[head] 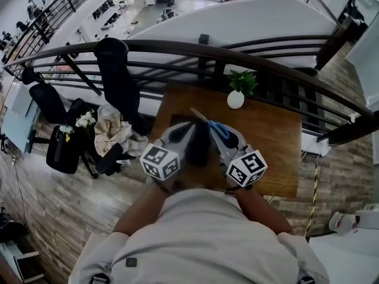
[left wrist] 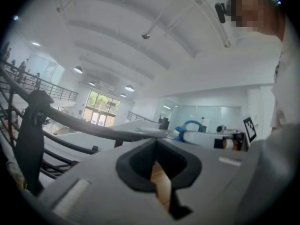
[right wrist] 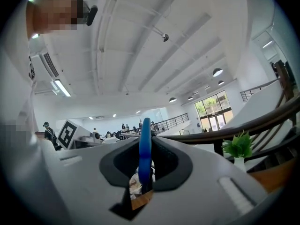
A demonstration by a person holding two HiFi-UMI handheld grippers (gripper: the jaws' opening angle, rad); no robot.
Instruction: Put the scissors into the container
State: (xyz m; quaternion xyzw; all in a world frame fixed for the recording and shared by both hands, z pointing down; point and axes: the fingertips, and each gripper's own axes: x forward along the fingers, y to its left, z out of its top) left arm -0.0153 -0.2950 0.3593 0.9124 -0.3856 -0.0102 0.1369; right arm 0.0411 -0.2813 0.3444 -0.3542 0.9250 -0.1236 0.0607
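Leaning pale shirt (head: 201,235) over wooden table (head: 272,135); clenching right gripper (right wrist: 144,170) on blue-handled scissors (right wrist: 145,135), beside dark container (head: 199,144); holding left gripper (left wrist: 159,172) pinched together, seemingly empty; facing potted plant (head: 240,87), railing (head: 177,49) barring beyond.

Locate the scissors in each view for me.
Head view: scissors just right of centre, in the right gripper.
Left gripper view: scissors right of centre, only the blue loop showing.
Right gripper view: scissors dead centre, clamped between the jaws.
Shared landmark: the dark curved railing, in all three.
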